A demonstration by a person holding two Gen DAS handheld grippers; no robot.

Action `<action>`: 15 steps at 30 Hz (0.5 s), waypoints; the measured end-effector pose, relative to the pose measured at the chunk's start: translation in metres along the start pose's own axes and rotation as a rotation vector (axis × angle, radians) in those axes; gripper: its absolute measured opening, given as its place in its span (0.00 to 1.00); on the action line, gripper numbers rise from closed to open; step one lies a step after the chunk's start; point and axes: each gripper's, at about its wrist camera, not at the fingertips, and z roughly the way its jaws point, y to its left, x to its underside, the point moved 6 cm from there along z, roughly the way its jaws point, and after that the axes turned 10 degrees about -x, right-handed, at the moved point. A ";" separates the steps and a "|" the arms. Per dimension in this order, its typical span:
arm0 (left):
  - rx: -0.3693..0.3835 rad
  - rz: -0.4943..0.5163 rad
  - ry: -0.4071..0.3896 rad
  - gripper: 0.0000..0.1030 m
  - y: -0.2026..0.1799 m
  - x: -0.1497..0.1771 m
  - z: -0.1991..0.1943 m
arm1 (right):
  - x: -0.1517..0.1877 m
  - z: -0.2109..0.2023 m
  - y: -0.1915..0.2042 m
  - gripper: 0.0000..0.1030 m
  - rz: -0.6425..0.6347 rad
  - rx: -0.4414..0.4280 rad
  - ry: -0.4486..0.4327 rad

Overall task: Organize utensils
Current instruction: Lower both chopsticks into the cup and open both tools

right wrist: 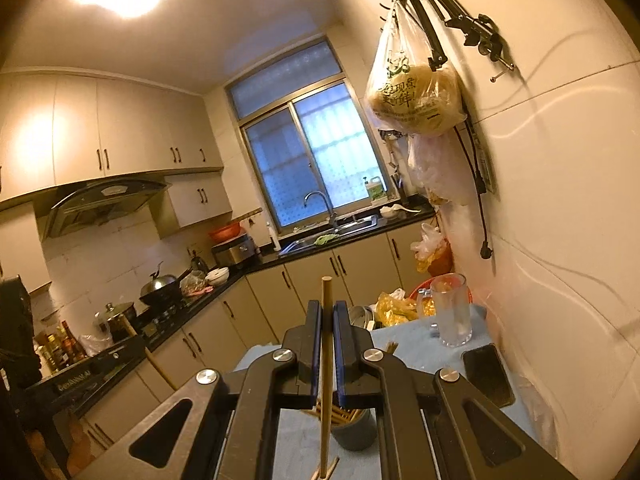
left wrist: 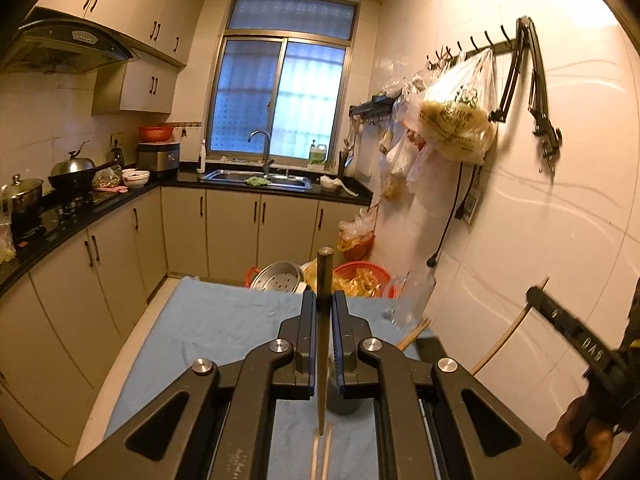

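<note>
My left gripper (left wrist: 324, 300) is shut on a dark wooden chopstick (left wrist: 323, 272) that stands upright between its pads, above the blue cloth of the table (left wrist: 224, 320). Two loose chopsticks (left wrist: 320, 456) lie on the cloth below it. My right gripper (right wrist: 327, 308) is shut on a pale chopstick (right wrist: 326, 292), also upright. Under it stands a dark cup (right wrist: 356, 432) with several chopsticks (right wrist: 344, 414) in it. Each gripper shows at the edge of the other's view: the right gripper (left wrist: 536, 294) and the left gripper (right wrist: 136, 346).
A glass mug (right wrist: 450, 312) and a black phone (right wrist: 488, 372) sit on the table near the tiled wall. Beyond the table's far edge are a steel steamer (left wrist: 278, 276), baskets and bags. Plastic bags (left wrist: 456, 120) hang from wall hooks. A counter with a sink (left wrist: 260, 176) runs along the back.
</note>
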 end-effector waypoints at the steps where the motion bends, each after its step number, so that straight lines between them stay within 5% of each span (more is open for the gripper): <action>1: 0.010 -0.006 -0.001 0.07 -0.002 -0.003 0.004 | -0.001 0.005 -0.003 0.06 0.005 0.001 -0.003; 15: 0.039 -0.064 0.006 0.07 -0.033 -0.014 0.076 | -0.008 0.068 -0.022 0.06 -0.011 0.043 -0.030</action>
